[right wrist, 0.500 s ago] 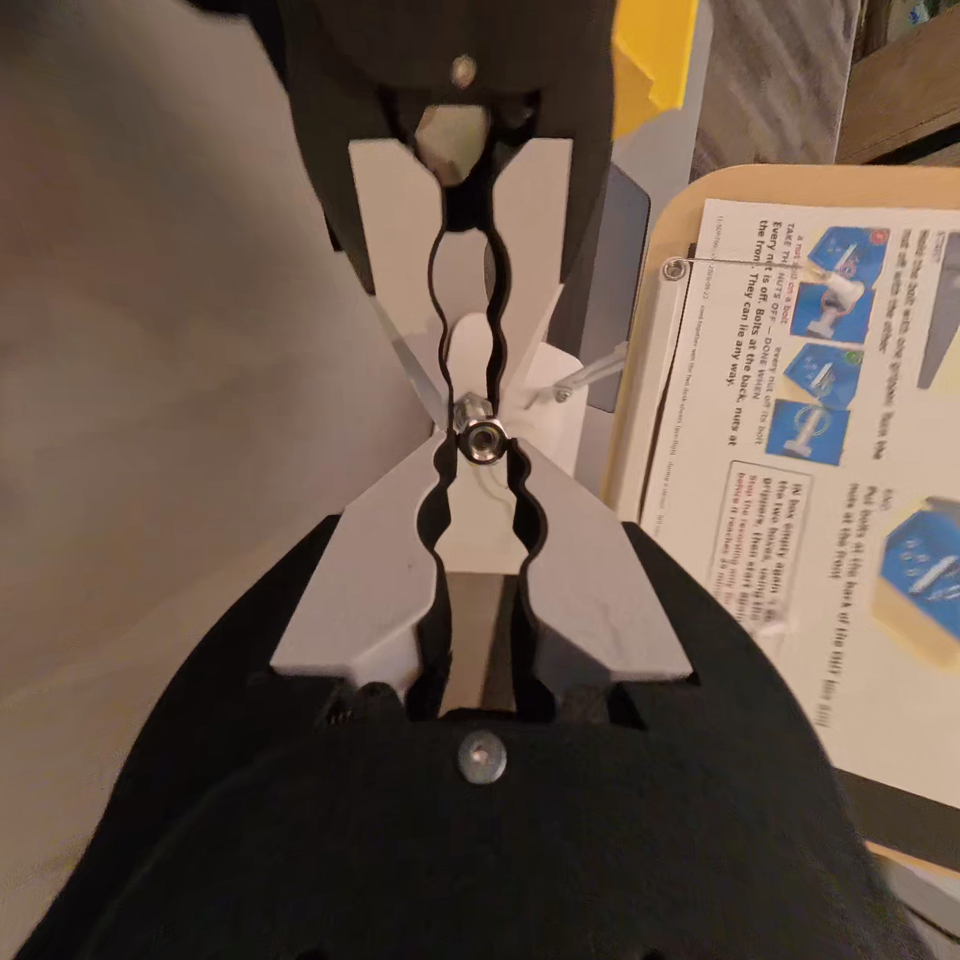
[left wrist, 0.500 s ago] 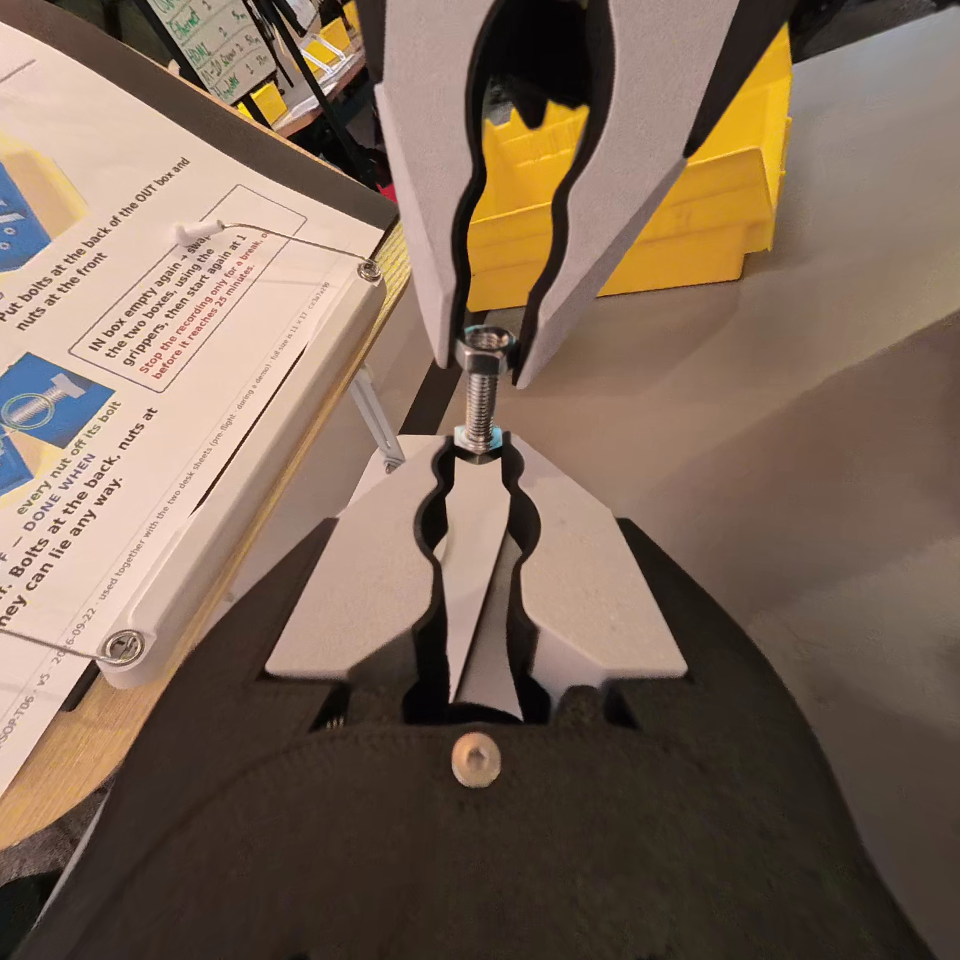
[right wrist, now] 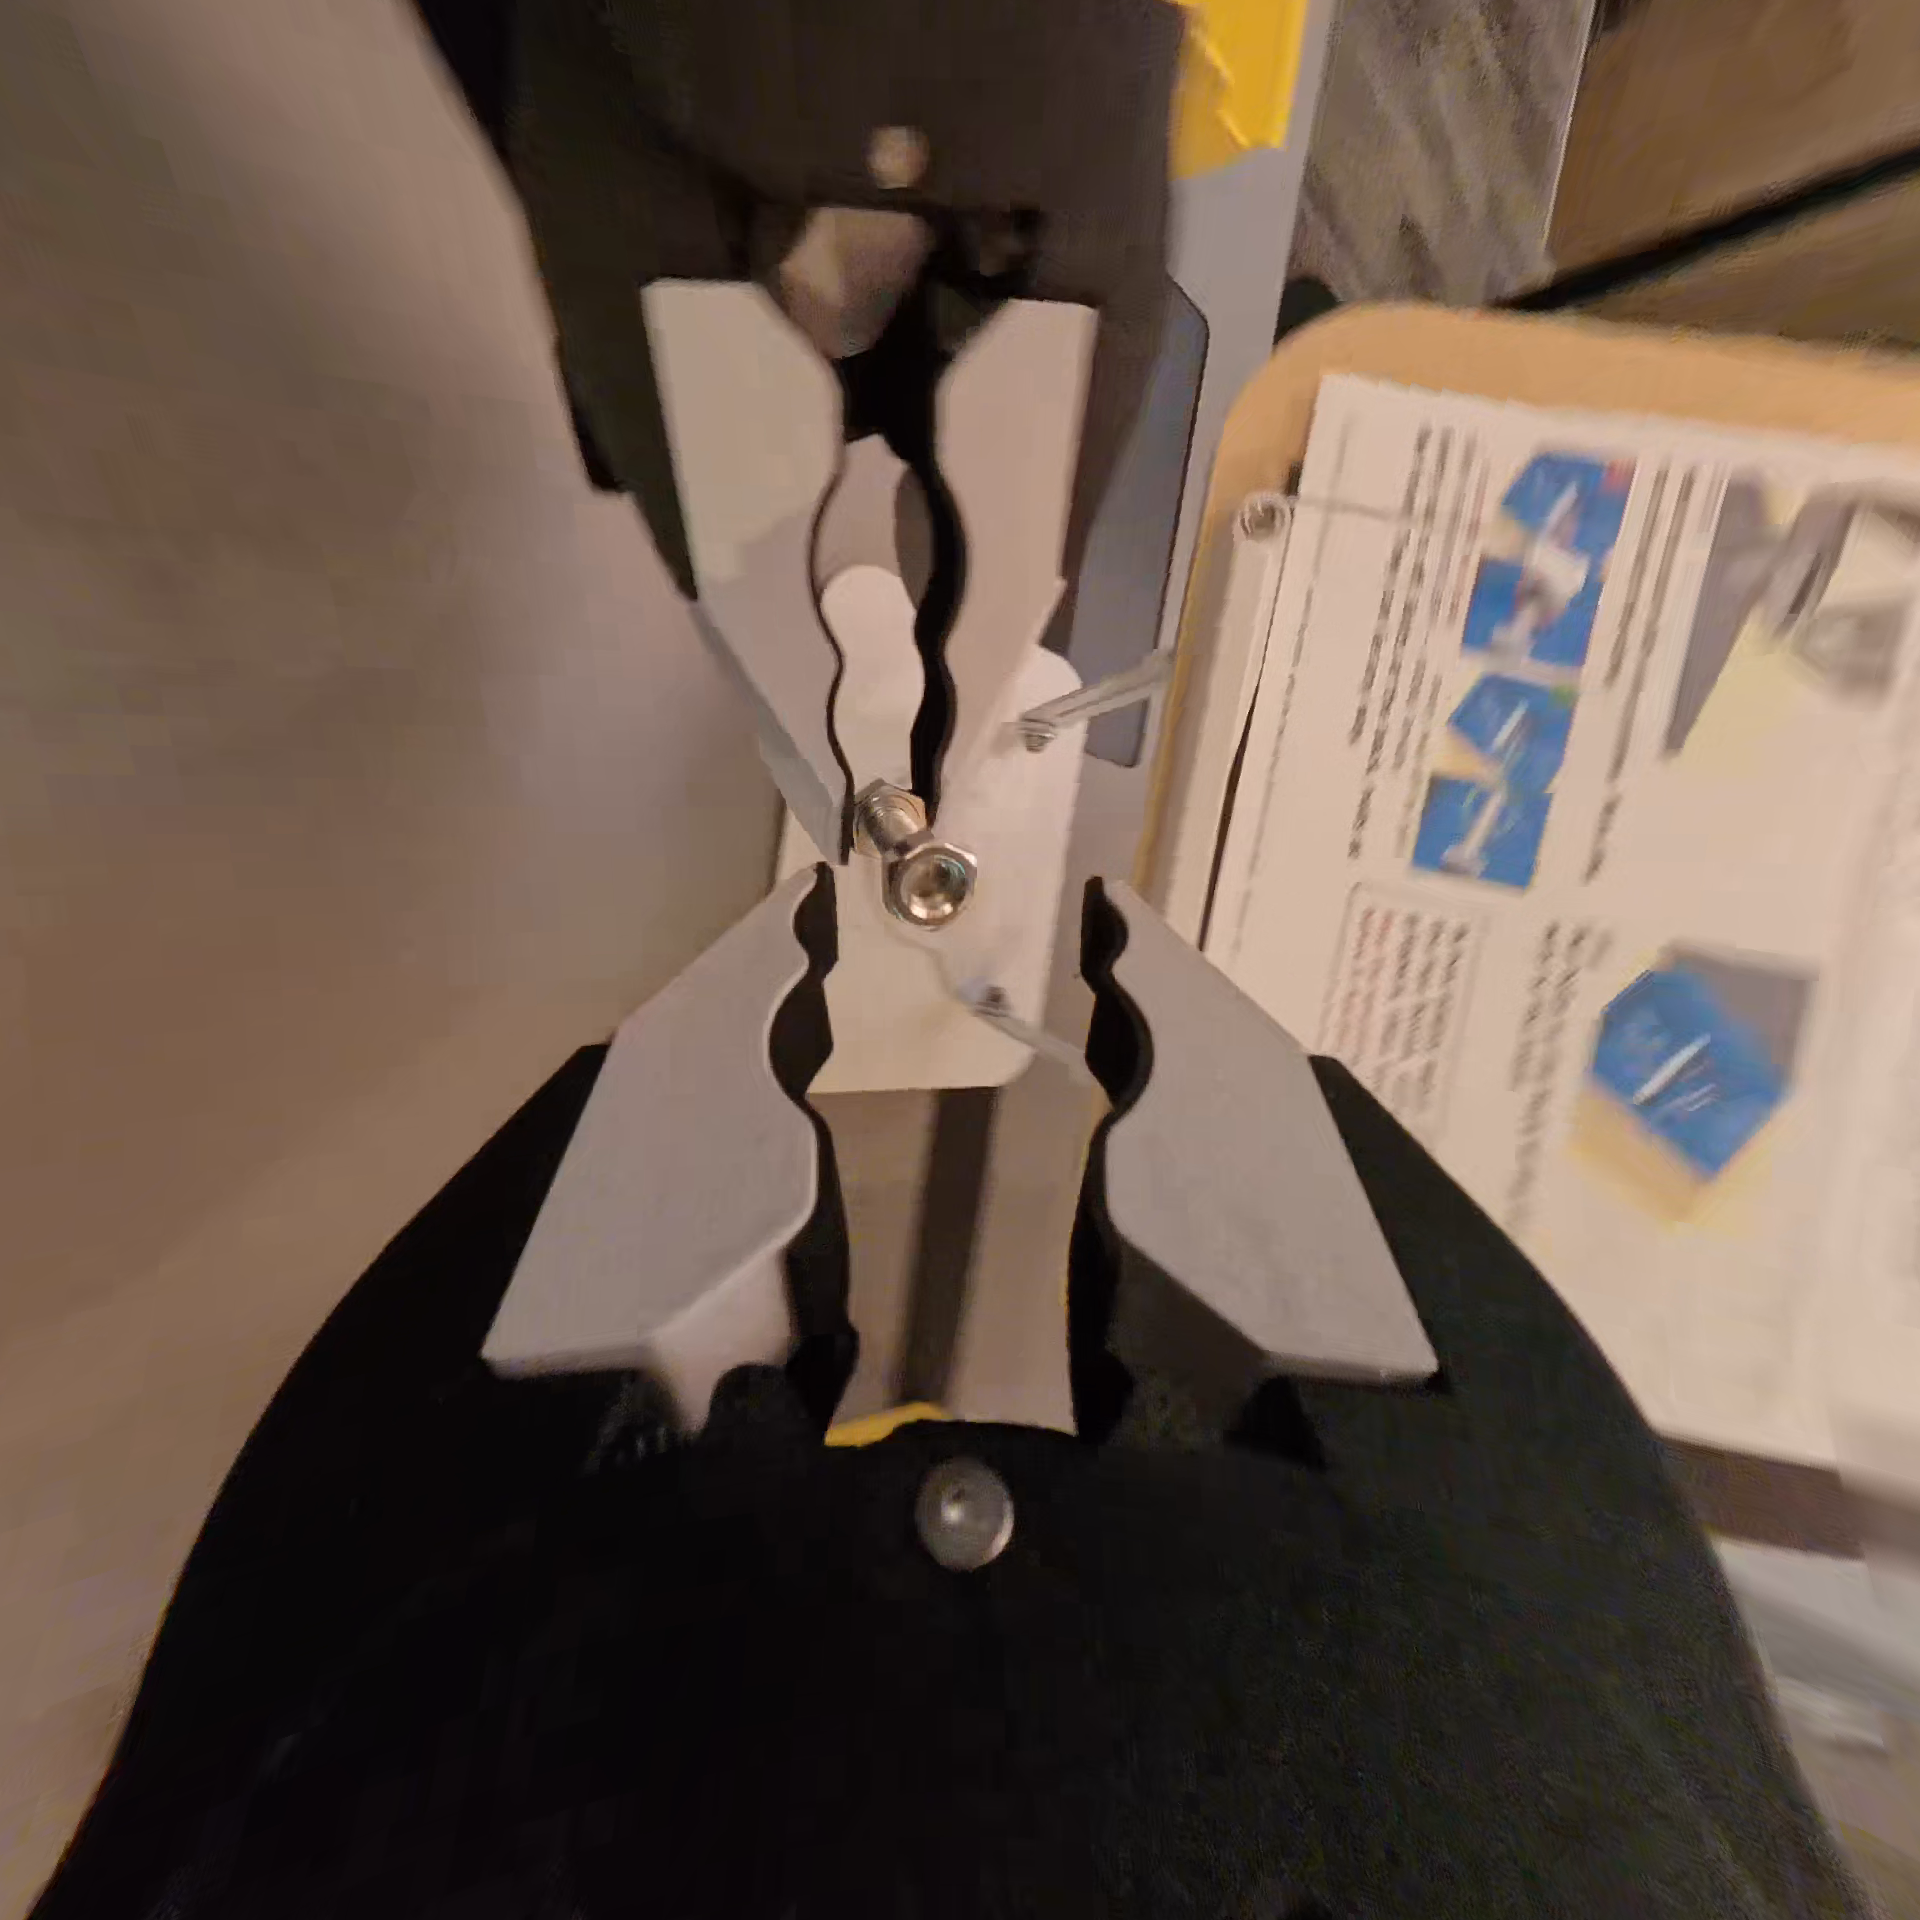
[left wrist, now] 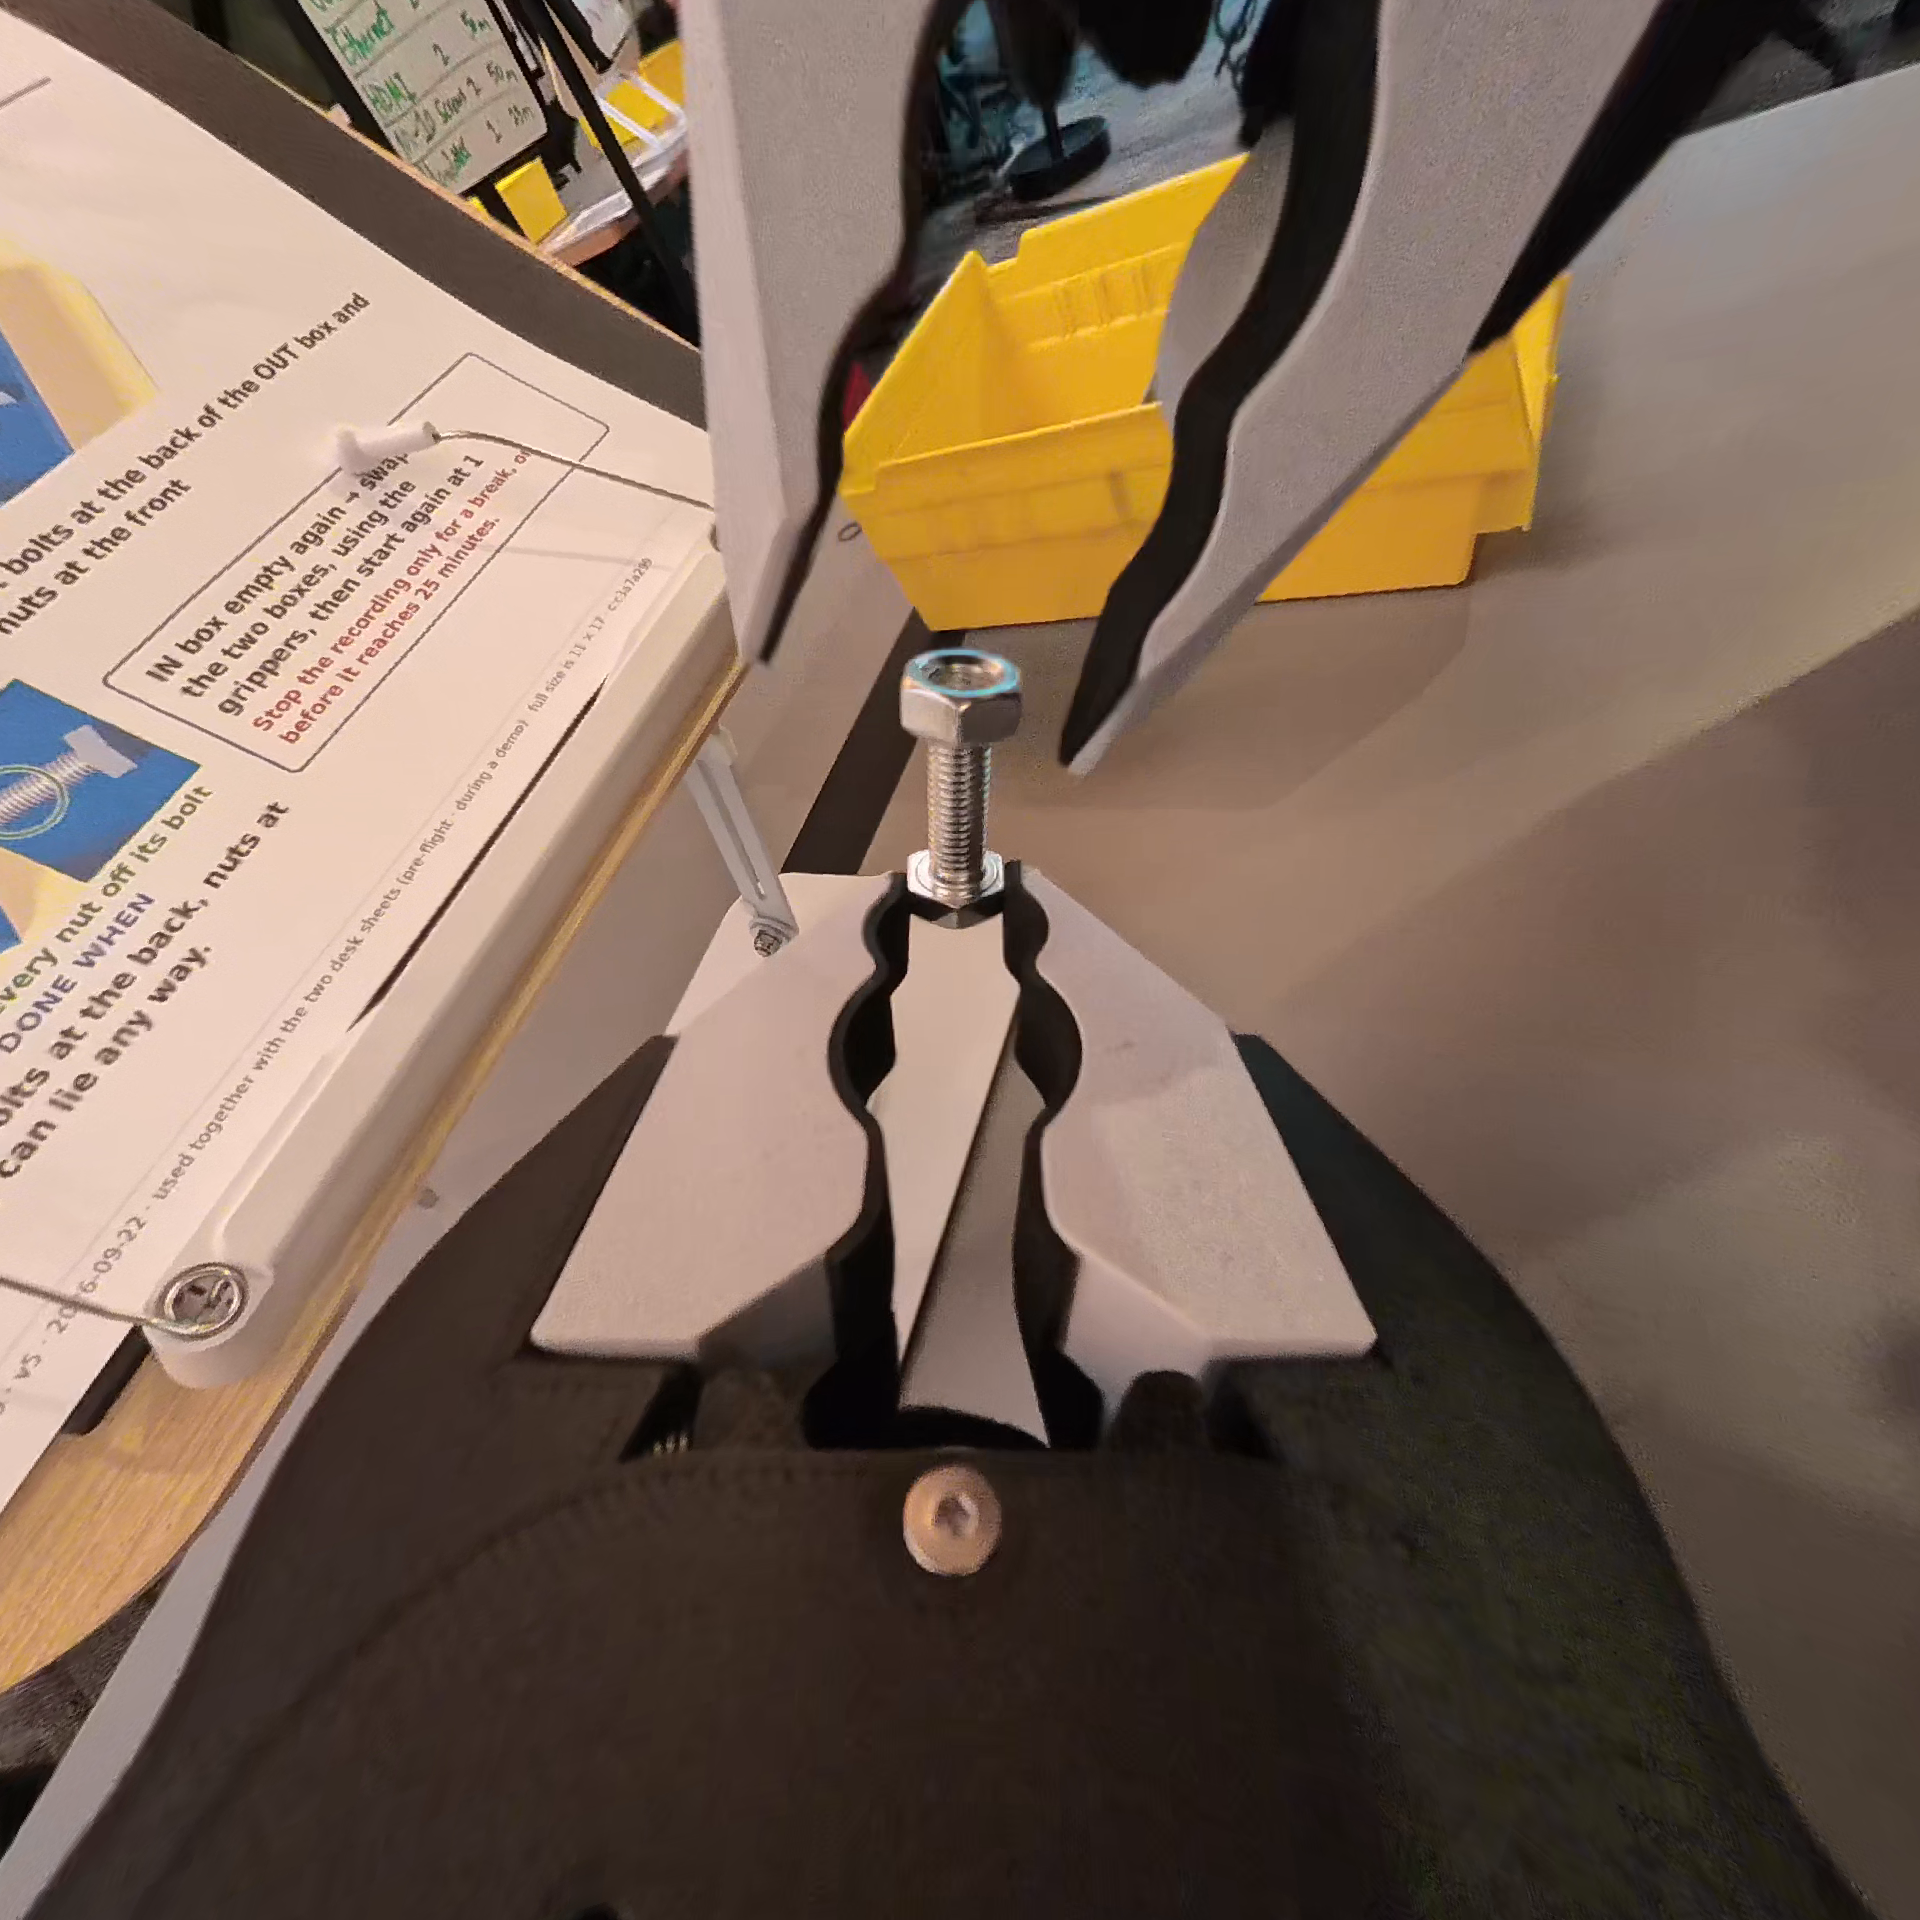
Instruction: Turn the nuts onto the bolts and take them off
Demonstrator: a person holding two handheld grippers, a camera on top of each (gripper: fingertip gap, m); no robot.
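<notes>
The instruction sheet lay at far left. Right of it, the left gripper pinched the bolt by its head, nut at the far end. The right gripper hung spread, untouching; a skewed regrip could cock or drop the nut.

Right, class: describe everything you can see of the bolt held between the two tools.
The bolt looks like shiny silver metal with a threaded shank, standing upright in the left wrist view. Its lower end, apparently the head, is clamped in the left tool. A hex nut sits at its top end. The right tool is open around the nut without touching it.
</notes>
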